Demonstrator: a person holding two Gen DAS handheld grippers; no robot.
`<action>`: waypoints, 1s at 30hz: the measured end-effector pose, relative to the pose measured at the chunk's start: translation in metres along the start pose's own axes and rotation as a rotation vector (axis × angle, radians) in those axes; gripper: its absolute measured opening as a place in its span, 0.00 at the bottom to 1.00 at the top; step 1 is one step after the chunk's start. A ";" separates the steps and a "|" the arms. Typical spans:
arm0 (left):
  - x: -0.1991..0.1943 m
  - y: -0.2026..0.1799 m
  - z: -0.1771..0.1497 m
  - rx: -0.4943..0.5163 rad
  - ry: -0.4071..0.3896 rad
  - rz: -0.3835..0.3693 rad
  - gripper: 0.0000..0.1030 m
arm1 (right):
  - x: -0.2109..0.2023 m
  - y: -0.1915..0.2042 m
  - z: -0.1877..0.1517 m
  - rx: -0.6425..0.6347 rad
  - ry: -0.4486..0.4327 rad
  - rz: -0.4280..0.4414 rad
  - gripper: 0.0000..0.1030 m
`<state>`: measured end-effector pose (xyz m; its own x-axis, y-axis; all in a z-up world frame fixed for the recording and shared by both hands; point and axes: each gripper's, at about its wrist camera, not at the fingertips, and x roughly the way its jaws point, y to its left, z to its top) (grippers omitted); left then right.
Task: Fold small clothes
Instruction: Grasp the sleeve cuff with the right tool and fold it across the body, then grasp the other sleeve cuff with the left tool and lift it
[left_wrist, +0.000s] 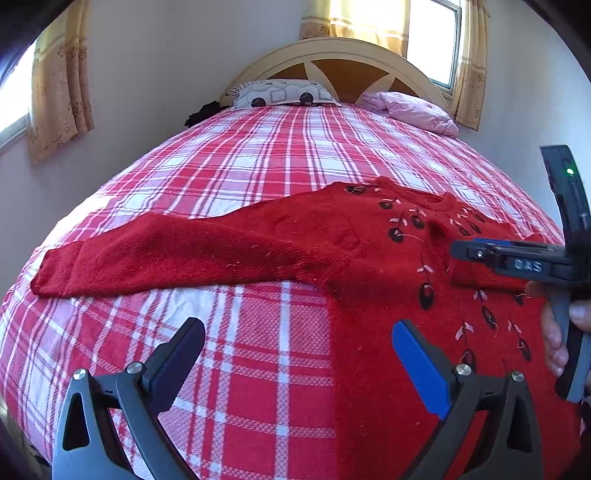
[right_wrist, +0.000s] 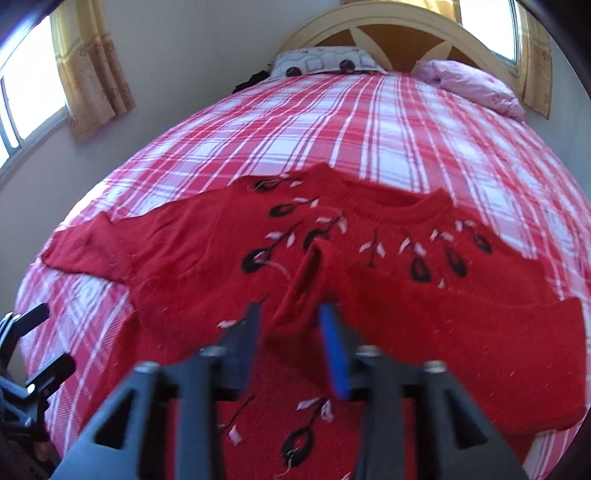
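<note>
- The sweater (right_wrist: 369, 295) lies flat, front up, on the near end of the bed (left_wrist: 258, 155); one sleeve (right_wrist: 424, 306) is folded across its chest, the other sleeve (left_wrist: 166, 254) lies spread out.
- The right gripper (right_wrist: 291, 332) stands parted around the folded cuff, pads seemingly off it; the left gripper (left_wrist: 295, 354) is wide open and empty, beside the sweater's hem.
- Likely next: the left gripper takes the spread sleeve and folds it in.
- Beyond the sweater: pillows (left_wrist: 284, 94), headboard, curtained windows.

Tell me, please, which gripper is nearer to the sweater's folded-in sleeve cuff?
Right. The right gripper sits open at the folded-in cuff; the left gripper hangs open over the plaid bedspread, off to the side.
</note>
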<state>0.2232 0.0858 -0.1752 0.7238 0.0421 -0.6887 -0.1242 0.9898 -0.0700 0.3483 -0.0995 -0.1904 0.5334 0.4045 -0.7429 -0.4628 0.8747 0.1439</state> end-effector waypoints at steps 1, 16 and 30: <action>0.001 -0.003 0.002 0.005 0.002 -0.011 0.99 | -0.007 -0.003 -0.004 0.017 -0.012 0.023 0.60; 0.064 -0.121 0.063 0.101 0.078 -0.325 0.94 | -0.135 -0.159 -0.096 0.385 -0.292 -0.242 0.73; 0.130 -0.160 0.066 0.109 0.224 -0.259 0.25 | -0.130 -0.239 -0.136 0.660 -0.340 -0.246 0.78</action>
<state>0.3816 -0.0582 -0.2062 0.5533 -0.2310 -0.8003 0.1261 0.9729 -0.1937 0.2929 -0.3972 -0.2172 0.8031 0.1449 -0.5780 0.1569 0.8843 0.4397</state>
